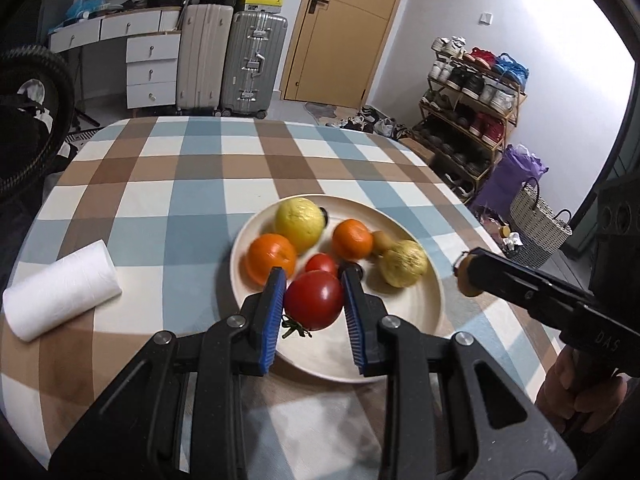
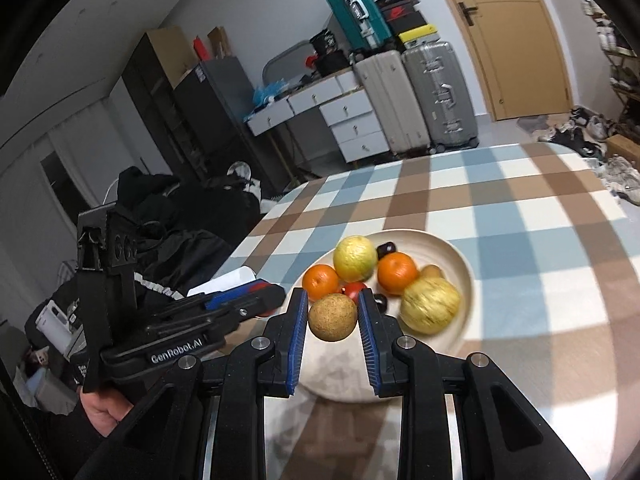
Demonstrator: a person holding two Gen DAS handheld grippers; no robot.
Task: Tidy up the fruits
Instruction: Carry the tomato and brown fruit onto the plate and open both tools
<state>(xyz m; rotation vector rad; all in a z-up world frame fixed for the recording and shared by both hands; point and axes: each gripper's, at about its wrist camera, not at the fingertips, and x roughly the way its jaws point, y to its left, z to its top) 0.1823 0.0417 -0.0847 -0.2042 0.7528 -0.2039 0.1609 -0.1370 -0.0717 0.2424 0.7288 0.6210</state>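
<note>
Left wrist view: left gripper (image 1: 314,300), fingers (image 1: 274,312) with blue pads pinching 1 large red tomato (image 1: 314,304), stem and green calyx pointing down toward the camera, held above the near edge of a cream plate (image 1: 424,312). Plate contents: 1 yellow lemon-like fruit (image 1: 300,222) at the far side, 2 oranges (image 1: 271,258), the second orange (image 1: 352,239) to the right, 1 smaller red tomato (image 1: 321,264) in the middle, 1 pale yellow fruit (image 1: 403,263) at the right, blurred, 1 small brown fruit (image 1: 380,240) behind it, and dark small items partly hidden. Plate stands on a worktop (image 1: 168,184) covered in a blue, brown and white check cloth. 1 white paper roll (image 1: 60,290) lies on its side at the left, well apart from the plate. Right gripper (image 1: 466,276) enters from the right, closed on 1 round brown fruit (image 1: 467,280), a hand (image 1: 576,392) on its grip. Right wrist view: right gripper (image 2: 333,318), fingers (image 2: 298,320) pinching the round brown fruit (image 2: 333,317) above the near left rim of the plate (image 2: 466,276). The same fruits sit on the plate; the pale yellow fruit (image 2: 430,306) is blurred. The left gripper's body (image 2: 224,308) lies to the left, with a hand (image 2: 100,412) below it.
</note>
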